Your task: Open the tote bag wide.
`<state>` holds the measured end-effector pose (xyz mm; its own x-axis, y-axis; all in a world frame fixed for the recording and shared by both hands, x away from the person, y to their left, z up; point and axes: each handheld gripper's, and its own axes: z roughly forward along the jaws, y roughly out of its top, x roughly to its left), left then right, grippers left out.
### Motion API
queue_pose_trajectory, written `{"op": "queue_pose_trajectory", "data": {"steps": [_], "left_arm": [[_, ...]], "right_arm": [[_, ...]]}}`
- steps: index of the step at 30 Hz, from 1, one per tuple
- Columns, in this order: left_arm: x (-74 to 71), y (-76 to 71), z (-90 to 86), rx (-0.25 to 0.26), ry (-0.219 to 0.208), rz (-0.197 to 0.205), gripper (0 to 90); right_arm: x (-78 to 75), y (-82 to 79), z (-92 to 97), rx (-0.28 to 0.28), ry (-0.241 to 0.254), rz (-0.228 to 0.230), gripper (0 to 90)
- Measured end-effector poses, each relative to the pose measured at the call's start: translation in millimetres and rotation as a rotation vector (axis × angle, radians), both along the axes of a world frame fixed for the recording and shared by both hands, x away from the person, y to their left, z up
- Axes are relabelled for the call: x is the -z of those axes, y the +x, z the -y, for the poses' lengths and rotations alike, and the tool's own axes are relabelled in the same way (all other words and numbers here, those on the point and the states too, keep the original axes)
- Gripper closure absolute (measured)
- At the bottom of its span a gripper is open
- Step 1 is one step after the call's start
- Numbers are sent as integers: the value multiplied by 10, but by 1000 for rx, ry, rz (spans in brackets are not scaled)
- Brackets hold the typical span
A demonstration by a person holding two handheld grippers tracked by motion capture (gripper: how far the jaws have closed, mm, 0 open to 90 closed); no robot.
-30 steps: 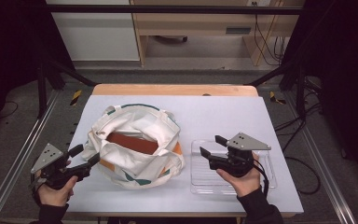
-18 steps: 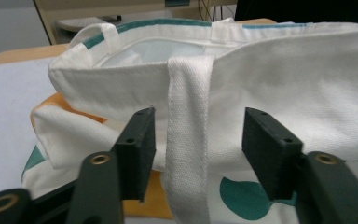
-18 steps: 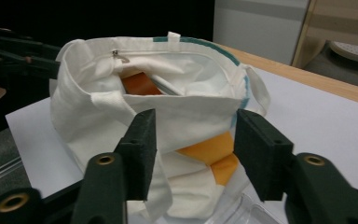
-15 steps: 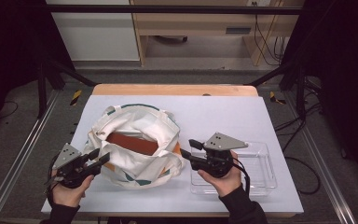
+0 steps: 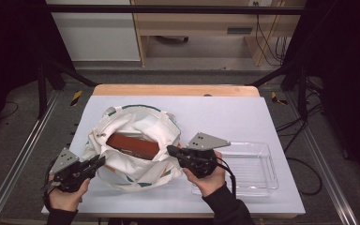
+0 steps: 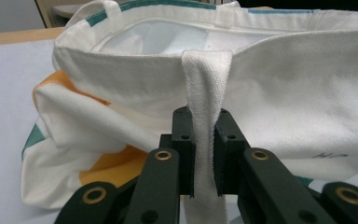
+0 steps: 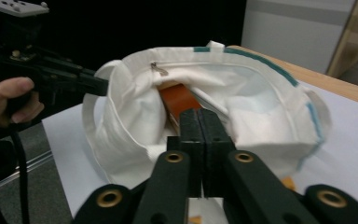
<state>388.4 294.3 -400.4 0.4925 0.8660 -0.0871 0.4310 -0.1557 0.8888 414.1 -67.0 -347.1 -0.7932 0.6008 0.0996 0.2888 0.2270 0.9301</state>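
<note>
Two grippers on one canvas tote bag (image 5: 136, 150) — and we are pinching it from both sides. Our left gripper (image 6: 204, 154) has its jaws clamped on a white webbing handle strap (image 6: 206, 93), which runs straight up between them to the bag's rim just ahead. Our right gripper (image 7: 200, 140) has its jaws pressed together; we cannot tell whether any cloth of the near rim is caught between them.

We judge the step to be spreading the mouth open. To do it well we should pull the two sides apart evenly and low, so the bag does not tip.

Beyond the right jaws, inside the bag, lies a reddish-brown flat object (image 7: 179, 103). Behind the right gripper sits a clear plastic tray (image 5: 262, 154) — empty, as far as we can see.
</note>
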Motion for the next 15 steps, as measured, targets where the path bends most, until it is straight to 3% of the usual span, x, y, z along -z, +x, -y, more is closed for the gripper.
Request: {"op": "queue_pose_trajectory", "data": {"steps": [4, 9, 13, 15], "left_arm": [[33, -49, -27, 7, 6, -6, 814], [79, -83, -48, 0, 18, 0, 811], [63, -90, -34, 14, -11, 23, 750], [45, -97, -37, 17, -24, 27, 714]], "right_arm": [[2, 26, -155, -10, -2, -6, 900], [93, 44, -379, -23, -41, -33, 900], [249, 13, -499, -45, -93, -54, 900], [269, 11, -504, -49, -96, -60, 900]]}}
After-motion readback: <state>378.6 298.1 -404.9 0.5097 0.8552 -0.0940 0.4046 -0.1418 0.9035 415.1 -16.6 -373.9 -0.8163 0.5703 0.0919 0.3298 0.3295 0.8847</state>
